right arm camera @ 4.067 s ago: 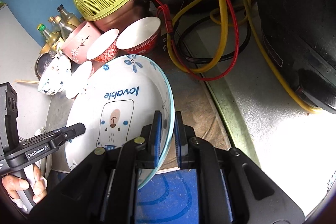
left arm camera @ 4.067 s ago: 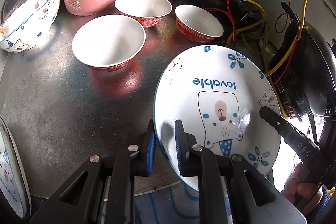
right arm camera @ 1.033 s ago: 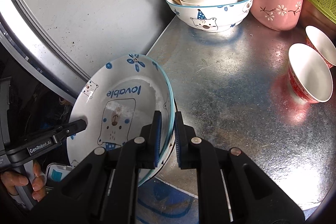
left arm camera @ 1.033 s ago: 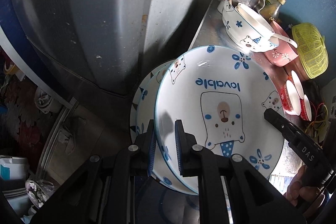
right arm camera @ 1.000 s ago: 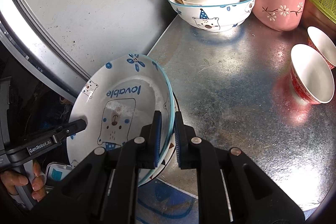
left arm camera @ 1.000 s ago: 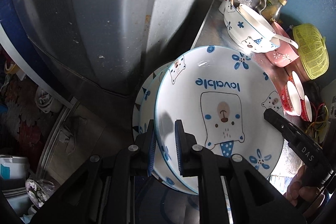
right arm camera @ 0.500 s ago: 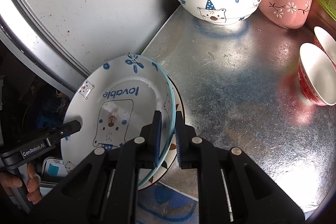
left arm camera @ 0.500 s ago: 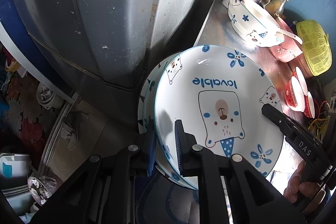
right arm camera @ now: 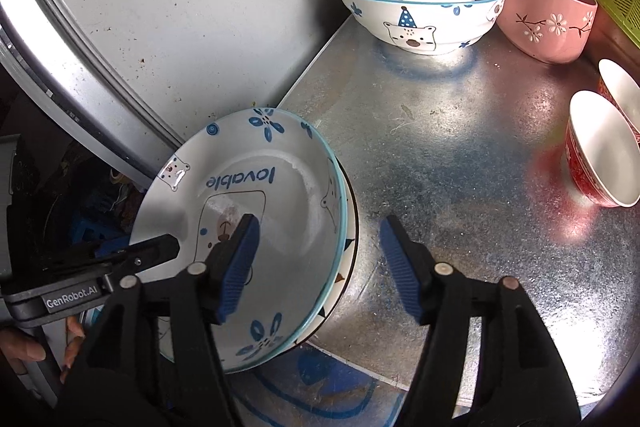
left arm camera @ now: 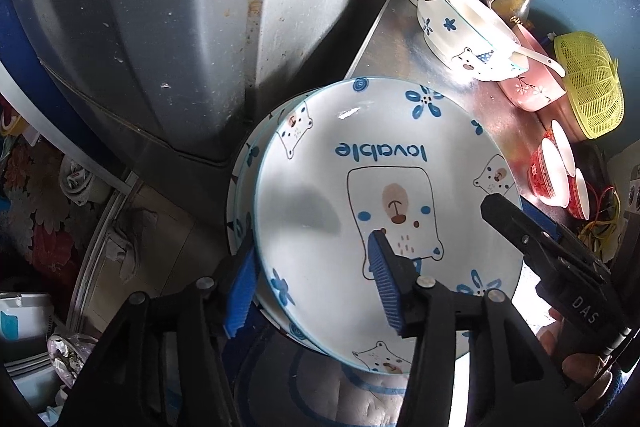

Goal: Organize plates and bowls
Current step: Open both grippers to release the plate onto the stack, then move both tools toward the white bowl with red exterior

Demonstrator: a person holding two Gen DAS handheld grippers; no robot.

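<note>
Left wrist | bear plate [left arm camera: 360, 187] stacked on plates | both grippers' jaws spread

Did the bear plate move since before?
Yes. The bear plate went from beside the red bowls to the counter's far corner, onto another plate there.

Shiny metal worktop [right arm camera: 460, 163]. Stack of bear plates [right arm camera: 256, 195] at its front left corner, overhanging the edge. Bear bowl [right arm camera: 420, 23] at the back left edge, pink bowl [right arm camera: 548, 23] just beside it. Two red bowls [right arm camera: 600, 155] along the right edge.
</note>
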